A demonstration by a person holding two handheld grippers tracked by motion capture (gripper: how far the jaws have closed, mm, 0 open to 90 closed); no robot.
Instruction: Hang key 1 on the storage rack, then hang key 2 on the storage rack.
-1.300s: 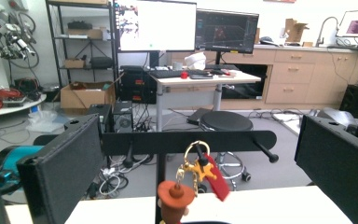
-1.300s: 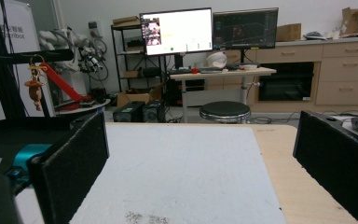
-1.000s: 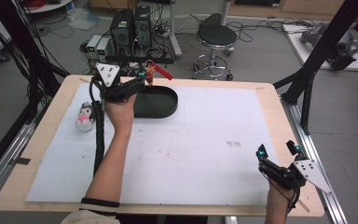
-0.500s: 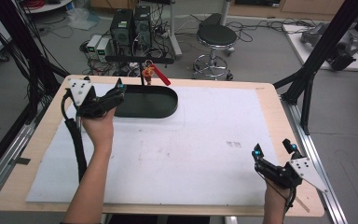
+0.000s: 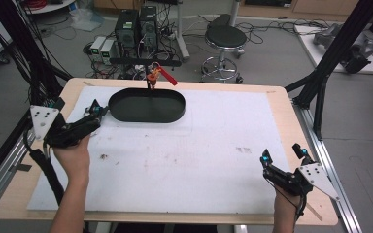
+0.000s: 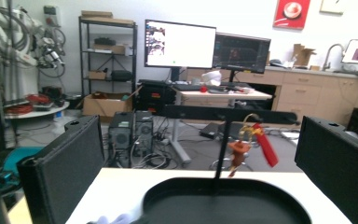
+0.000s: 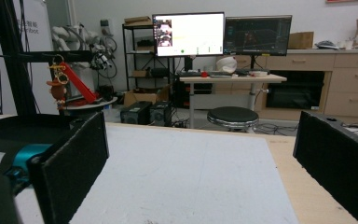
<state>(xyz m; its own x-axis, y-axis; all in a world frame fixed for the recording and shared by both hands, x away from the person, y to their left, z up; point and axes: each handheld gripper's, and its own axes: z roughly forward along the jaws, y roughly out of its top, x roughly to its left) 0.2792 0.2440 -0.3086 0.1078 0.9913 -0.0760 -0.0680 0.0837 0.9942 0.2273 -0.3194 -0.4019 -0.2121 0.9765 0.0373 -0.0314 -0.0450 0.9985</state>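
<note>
A black oval tray [image 5: 145, 107] lies empty at the far left of the white mat [image 5: 189, 155]. Behind it a thin black stand carries a hanging keychain [image 5: 151, 76] with a small orange figure and a red tag [image 5: 168, 76]. My left gripper [image 5: 99, 108] is open just left of the tray, jaws pointing at it. In the left gripper view the left gripper [image 6: 198, 140] faces the tray [image 6: 223, 205] and the keychain [image 6: 242, 149], and a small pale thing [image 6: 108, 219] peeks in at the bottom edge. My right gripper [image 5: 280, 152] rests open and holds nothing at the near right; the right gripper [image 7: 200, 140] looks across the mat.
The wooden table [image 5: 291, 116] borders the mat on all sides. Black frame posts [image 5: 320, 82] stand at the right and left edges. Off the table's far side are a stool [image 5: 226, 36] and computer cases [image 5: 136, 24] on the floor.
My left gripper has drawn back from over the tray's left end, leftward and nearer, now covering the spot where a small white thing lay. The right gripper has barely moved.
</note>
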